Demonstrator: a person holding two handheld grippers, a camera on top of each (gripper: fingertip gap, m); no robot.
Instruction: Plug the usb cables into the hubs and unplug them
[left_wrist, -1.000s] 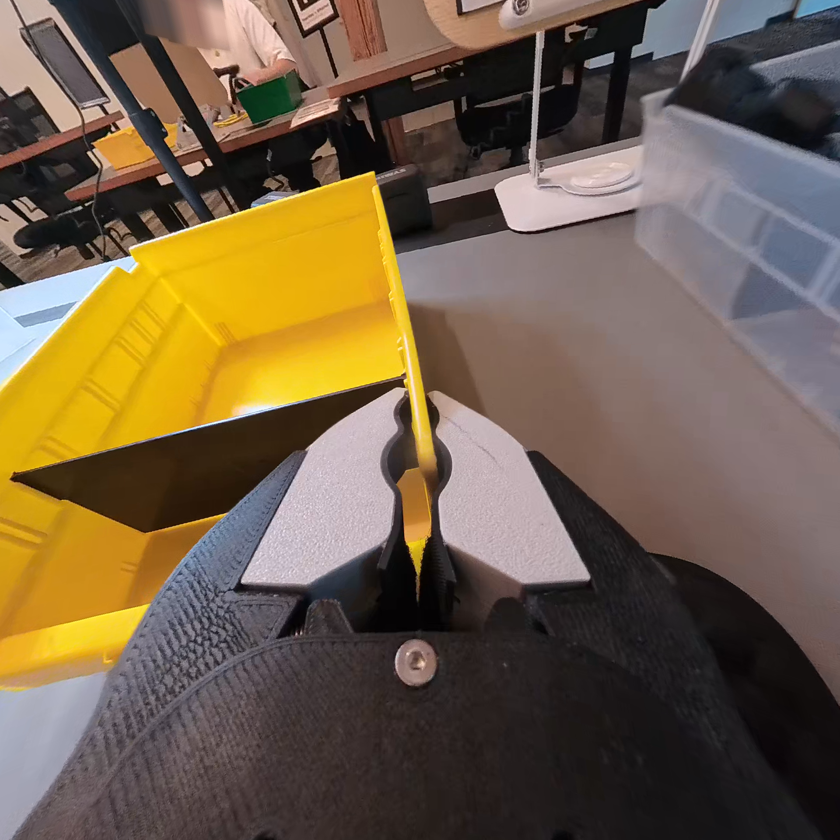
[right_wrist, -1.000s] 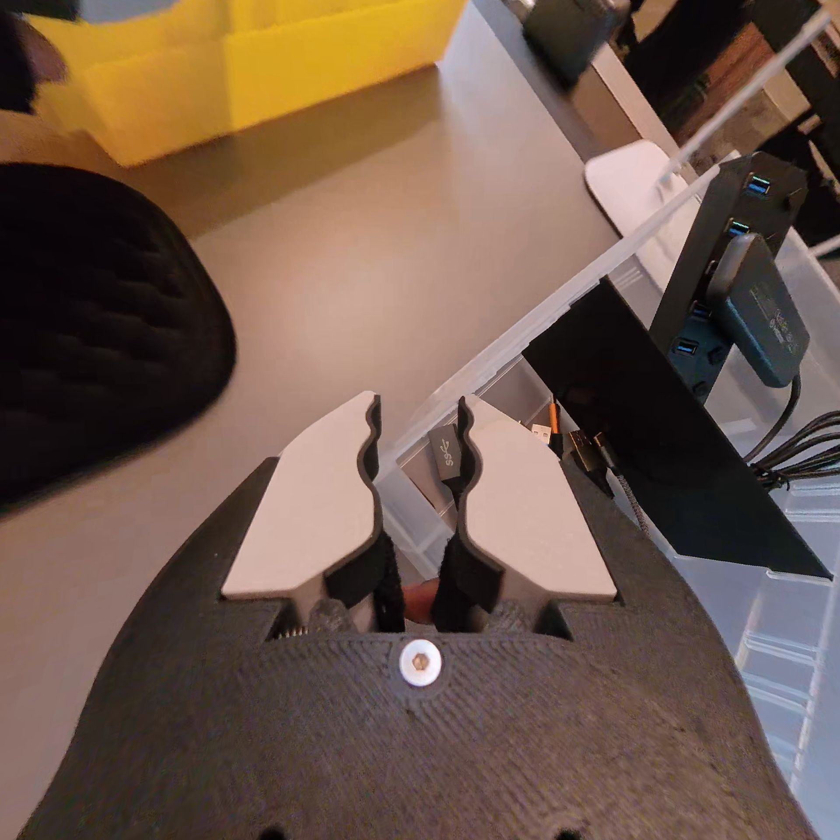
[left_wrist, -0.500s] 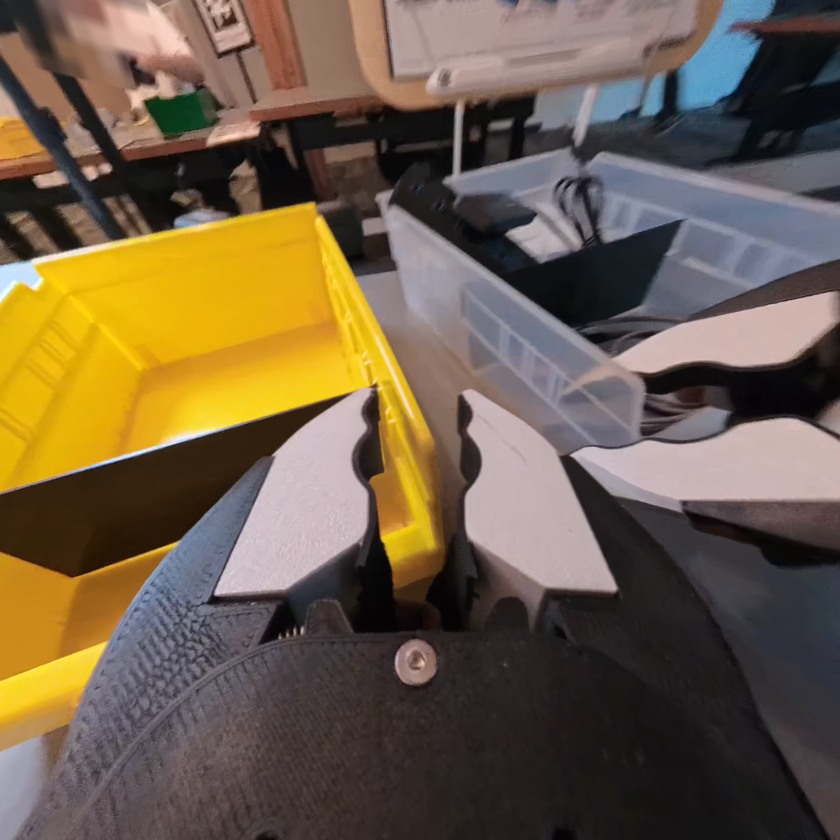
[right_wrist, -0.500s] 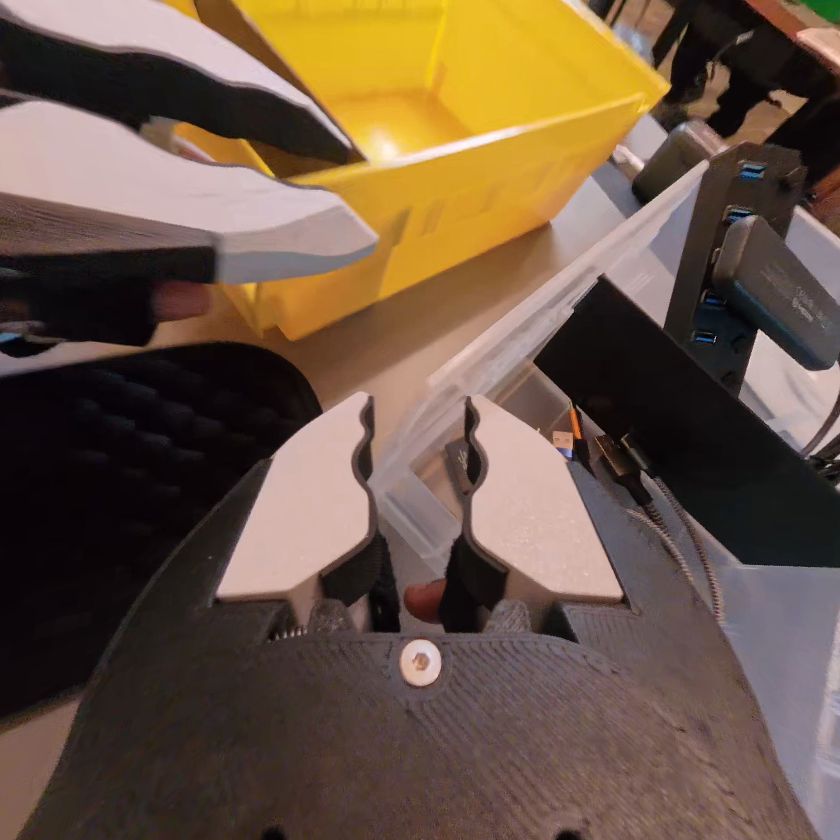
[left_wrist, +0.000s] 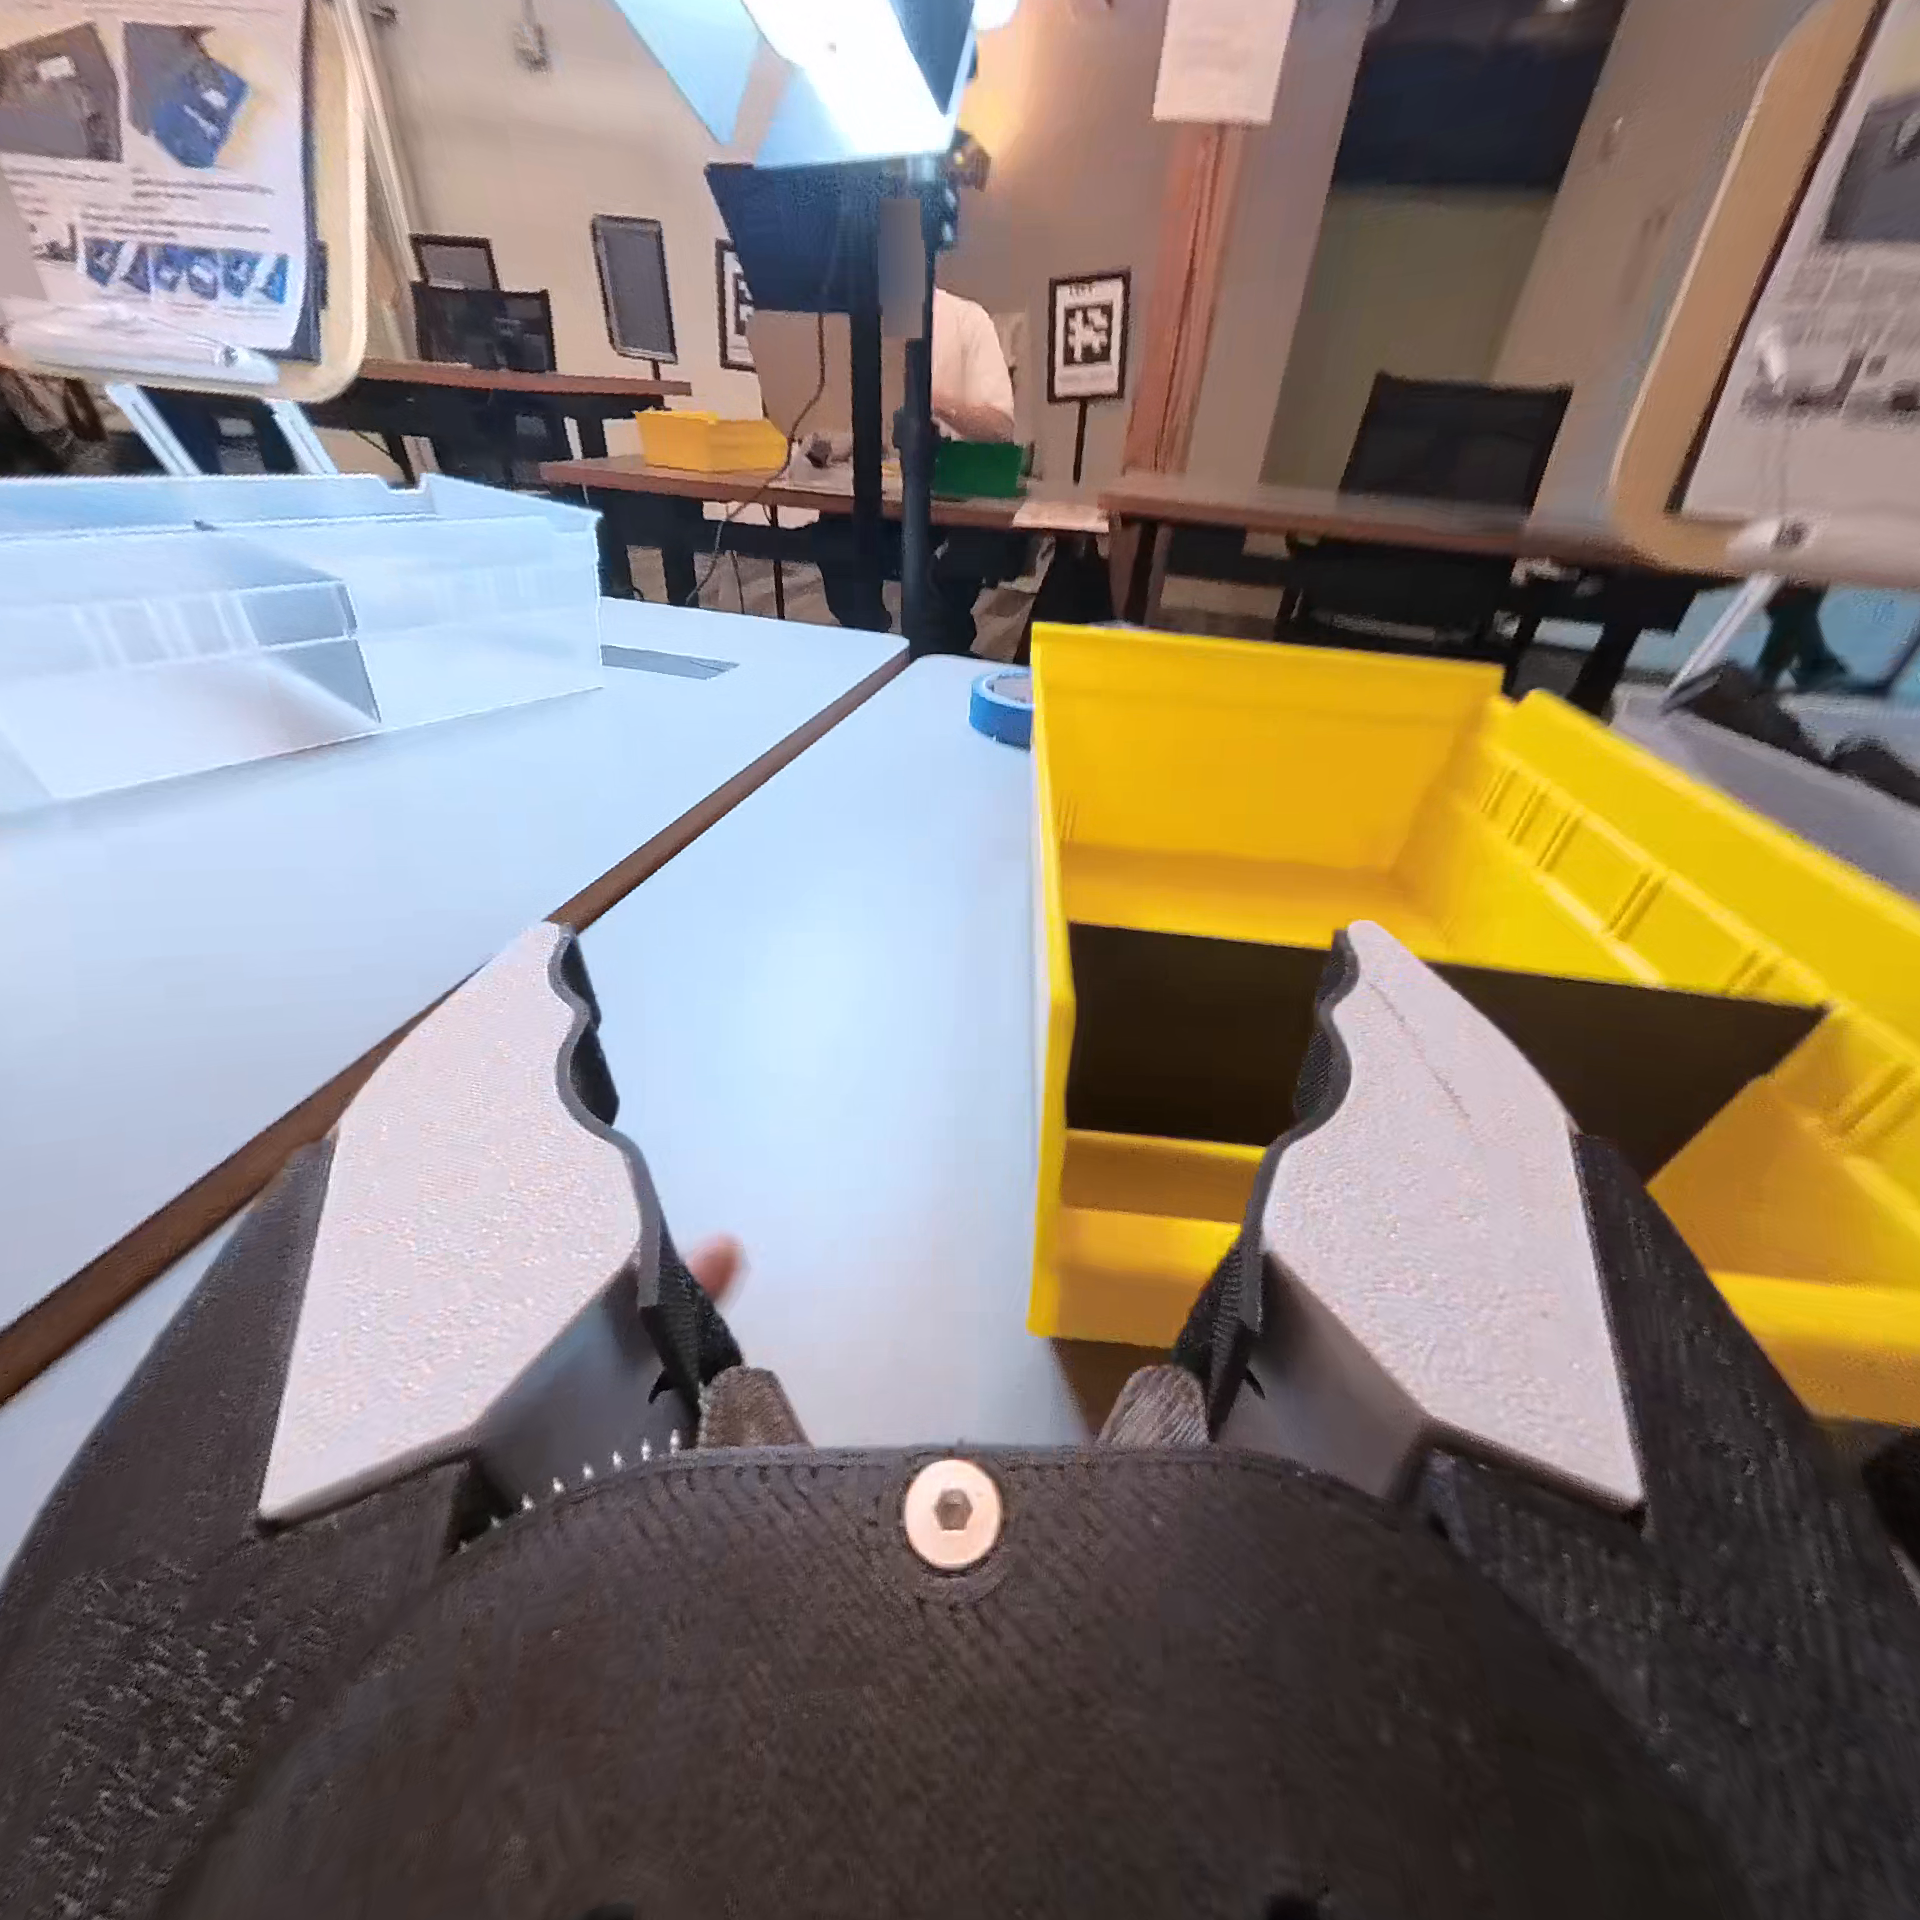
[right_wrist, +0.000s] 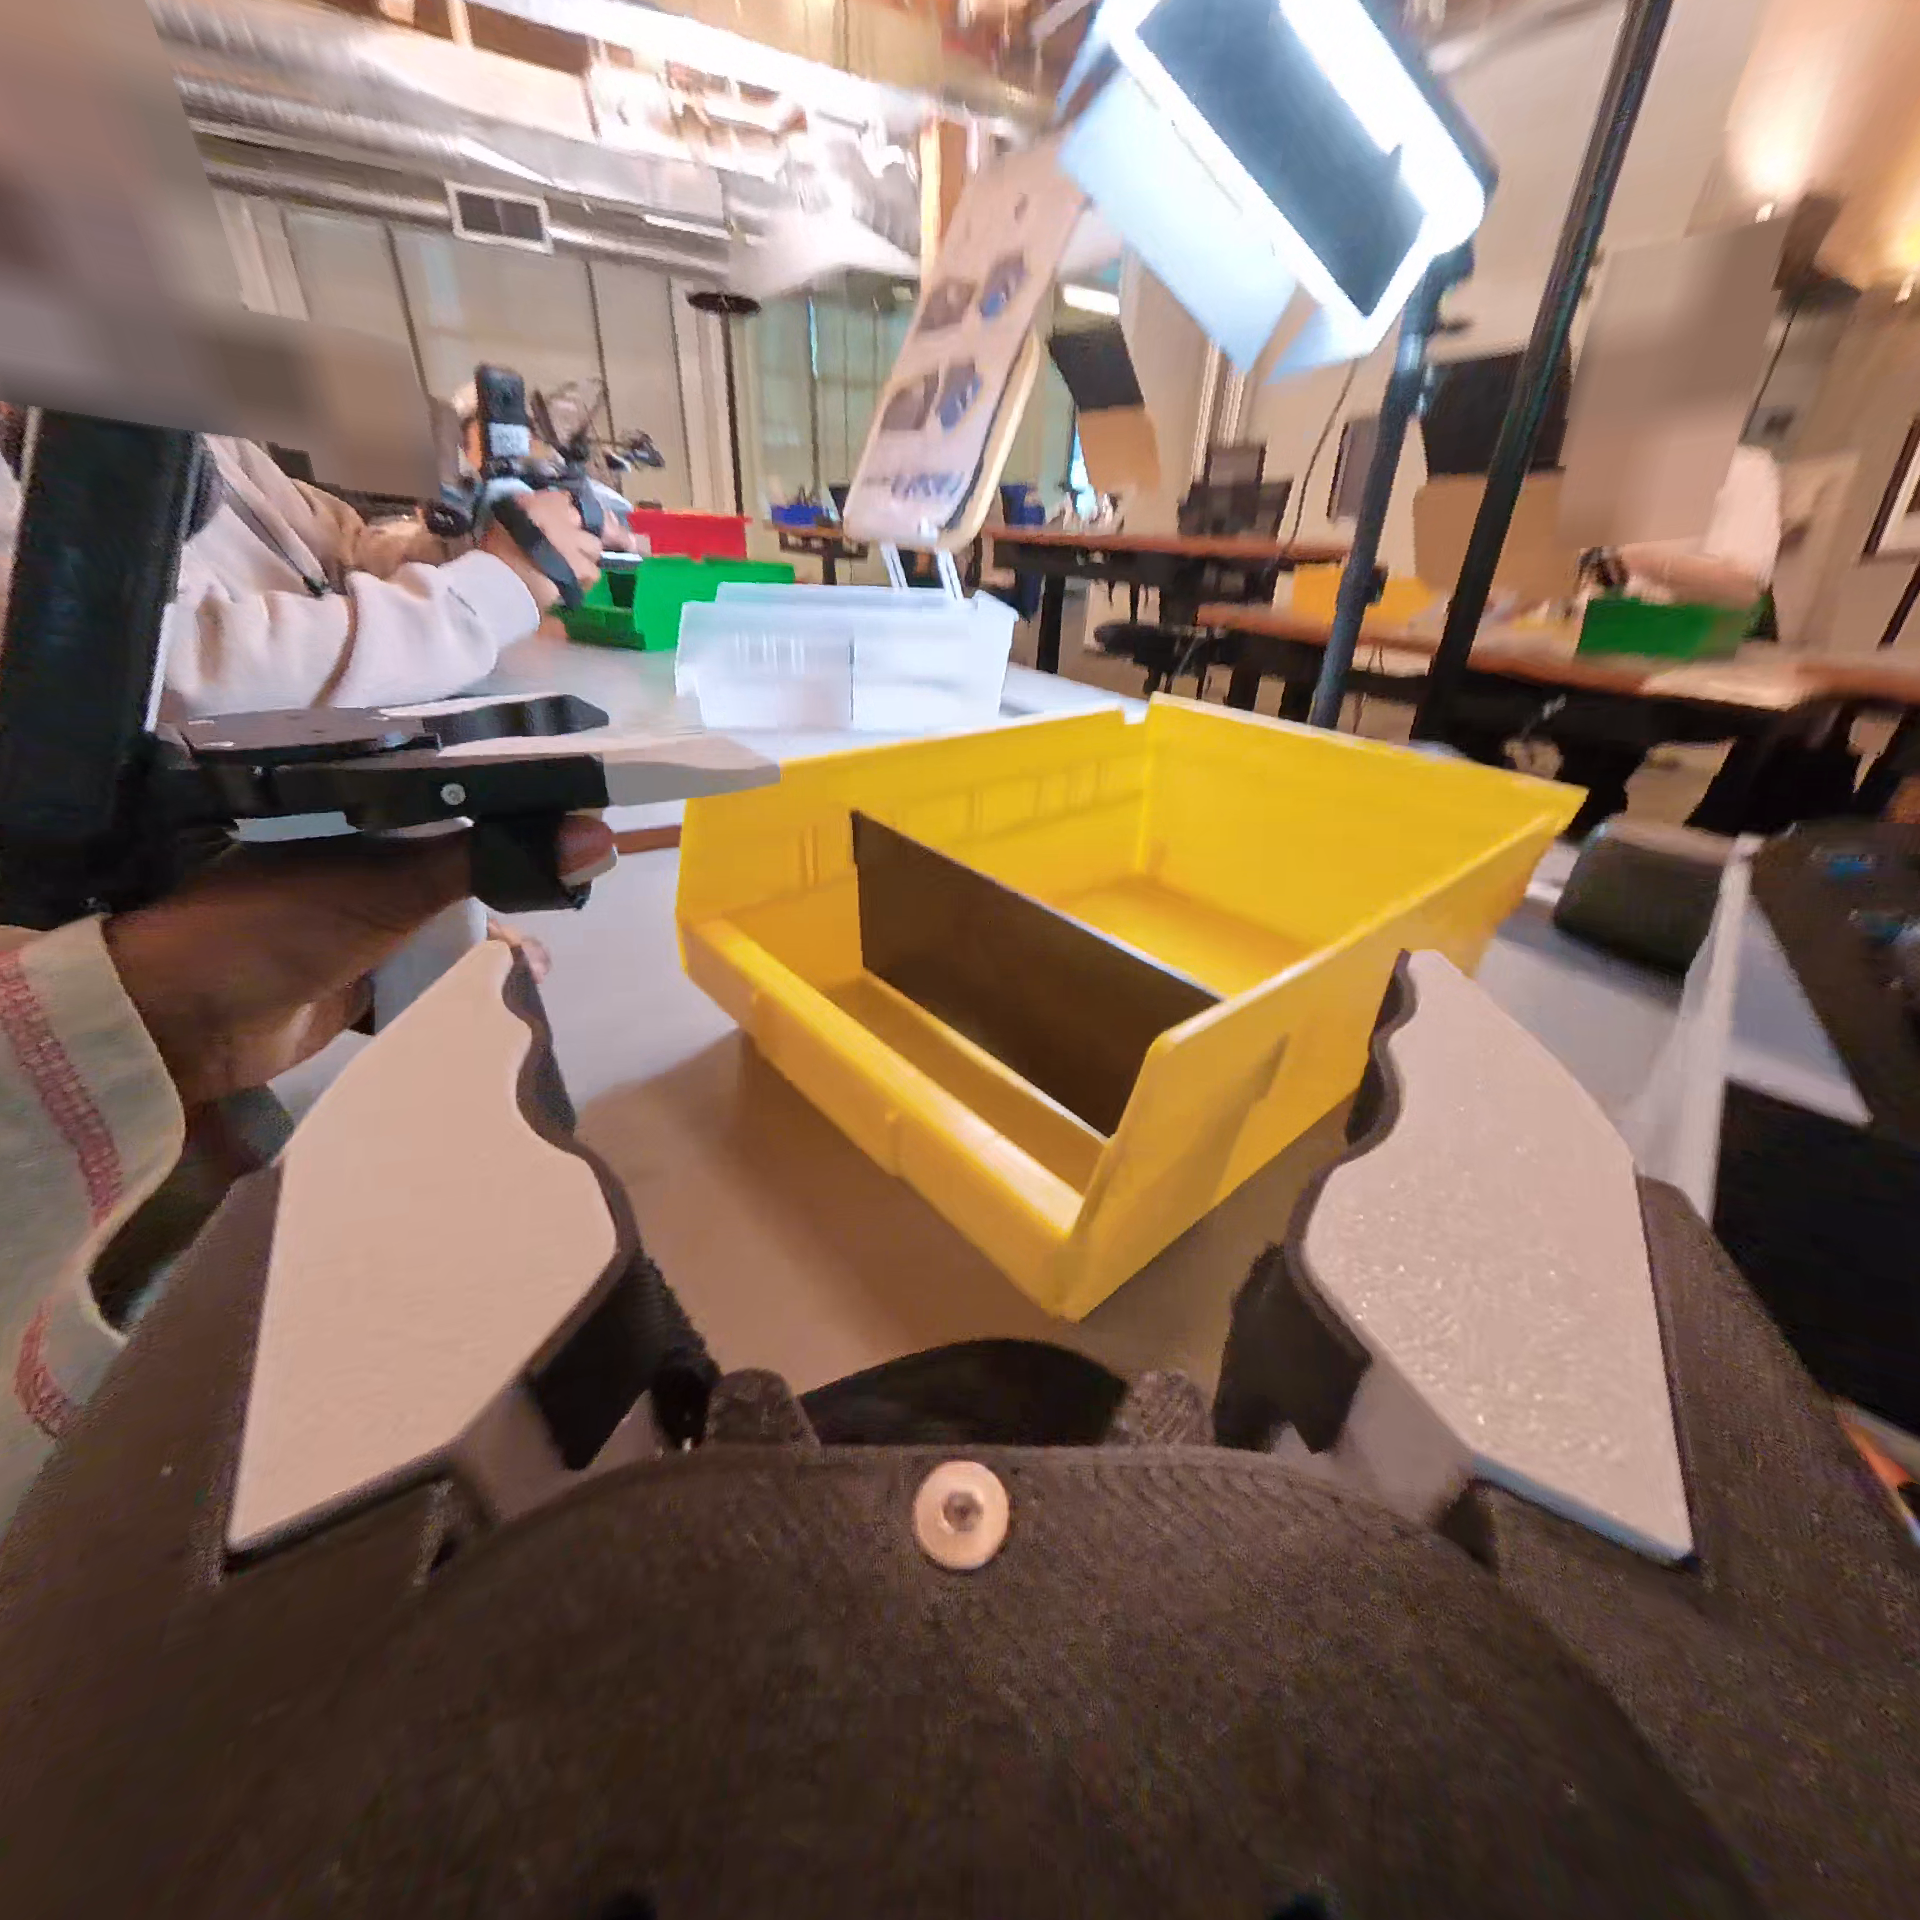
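Left wrist view: left gripper (left_wrist: 951, 1039) spread wide, empty, over the grey table (left_wrist: 831, 935).
Right gripper (right_wrist: 956, 1060) also spread, empty; yellow bin (right_wrist: 1164, 1132) with black divider (right_wrist: 997, 977) ahead. Hubs only a dark blur at far right, cables not visible.

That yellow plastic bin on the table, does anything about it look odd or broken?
Nothing looks broken. The yellow plastic bin sits flat on the grey table, empty, with its black divider panel upright across it. Both open grippers, left and right, hold nothing.
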